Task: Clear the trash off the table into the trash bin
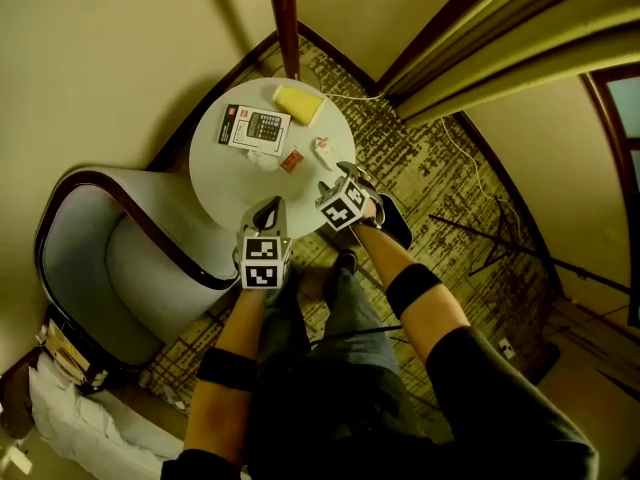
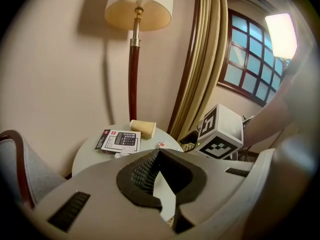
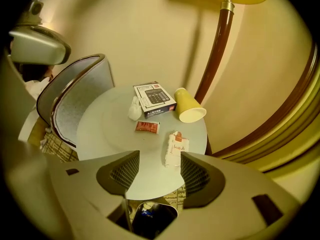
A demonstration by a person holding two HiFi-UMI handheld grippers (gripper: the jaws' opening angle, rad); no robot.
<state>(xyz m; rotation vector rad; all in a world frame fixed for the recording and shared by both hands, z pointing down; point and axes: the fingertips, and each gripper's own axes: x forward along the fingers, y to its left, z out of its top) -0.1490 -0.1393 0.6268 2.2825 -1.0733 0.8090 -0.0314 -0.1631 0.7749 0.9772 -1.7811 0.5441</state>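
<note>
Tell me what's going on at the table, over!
Left gripper shut, empty. Right gripper open, aimed at white wrapper, not touching. Red packet, tissue, paper cup all on table. Path clear.

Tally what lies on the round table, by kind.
Calculator box: 1
Paper cup, on its side: 1
Crumpled tissue: 1
Red sachet: 1
White wrapper: 1
Total: 5
</note>
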